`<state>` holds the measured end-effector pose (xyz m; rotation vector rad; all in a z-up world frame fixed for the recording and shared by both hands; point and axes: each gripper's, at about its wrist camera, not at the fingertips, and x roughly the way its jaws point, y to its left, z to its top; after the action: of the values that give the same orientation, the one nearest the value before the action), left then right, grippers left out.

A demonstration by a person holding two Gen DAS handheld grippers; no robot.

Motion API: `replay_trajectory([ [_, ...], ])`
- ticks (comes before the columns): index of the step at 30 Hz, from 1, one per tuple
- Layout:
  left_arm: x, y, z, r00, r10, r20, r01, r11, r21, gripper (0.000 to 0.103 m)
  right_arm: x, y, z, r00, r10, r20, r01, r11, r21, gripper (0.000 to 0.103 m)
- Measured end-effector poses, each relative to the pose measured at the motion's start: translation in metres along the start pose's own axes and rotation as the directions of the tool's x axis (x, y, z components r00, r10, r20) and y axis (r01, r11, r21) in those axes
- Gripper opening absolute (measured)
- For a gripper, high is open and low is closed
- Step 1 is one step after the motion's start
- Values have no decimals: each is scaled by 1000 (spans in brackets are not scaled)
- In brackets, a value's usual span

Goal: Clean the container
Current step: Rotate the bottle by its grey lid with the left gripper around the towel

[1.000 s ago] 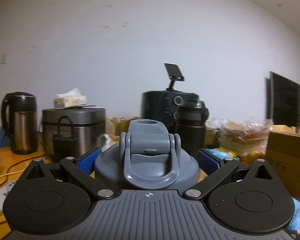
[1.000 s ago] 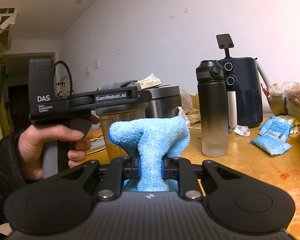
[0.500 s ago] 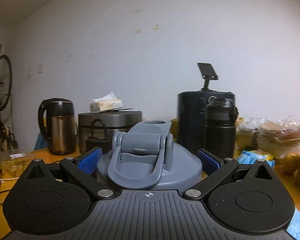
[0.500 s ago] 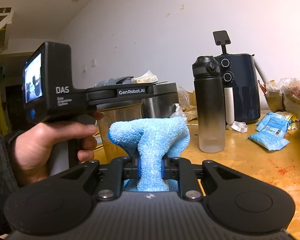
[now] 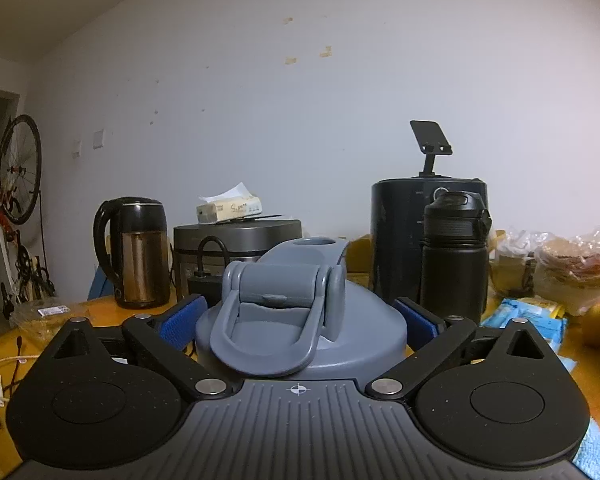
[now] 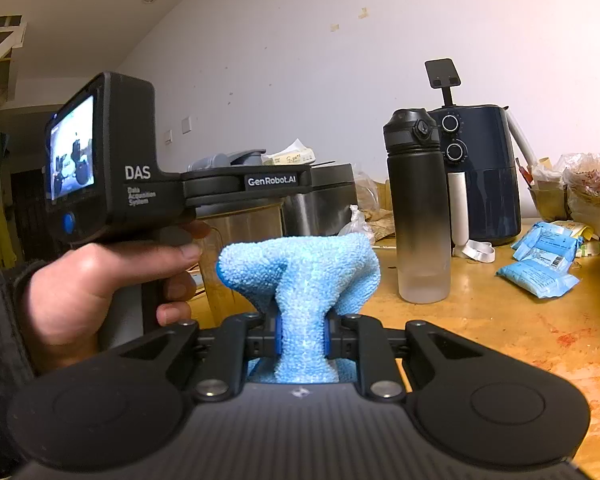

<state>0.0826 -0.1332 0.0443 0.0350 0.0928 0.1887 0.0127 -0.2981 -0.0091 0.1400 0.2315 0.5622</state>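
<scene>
Compared with a second ago, our left tool has swung toward the left of the room: the kettle and the rice cooker now sit further right in the left wrist view, a bicycle wheel has come in at the left edge, and the dark screen at the right is gone. The container itself did not shift between the pads; its grey lid with the folded handle looks the same. Our left tool stands wide and is closed on this lid from both sides, so the container hangs upright under it, above the desk; its clear body shows in the right wrist view, just behind the cloth. Our right tool is narrow and pinches the blue cloth, which bulges out in front of the fingers. It has not moved. We judge that the wiping step is being prepared: the container is turned and presented, but the cloth does not clearly touch it yet. The next move calls for bringing the cloth against the wall of the container and rubbing, while the left grip stays firm so the lid does not slip.
</scene>
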Motion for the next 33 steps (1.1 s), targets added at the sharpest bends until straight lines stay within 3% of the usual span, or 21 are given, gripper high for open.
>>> replay_trajectory([
  [14, 0, 5, -2, 999, -38, 4, 38, 999, -1, 94, 1, 0, 0, 1000, -3, -2, 3, 1000, 4, 15],
  [23, 1, 15, -4, 991, -130, 10, 130, 991, 12, 95, 2, 0, 1, 1000, -2, 1, 1, 1000, 6, 15],
  [33, 6, 26, -5, 967, -253, 6, 253, 967, 24, 94, 2, 1, 2, 1000, -1, 6, 1, 1000, 6, 15],
])
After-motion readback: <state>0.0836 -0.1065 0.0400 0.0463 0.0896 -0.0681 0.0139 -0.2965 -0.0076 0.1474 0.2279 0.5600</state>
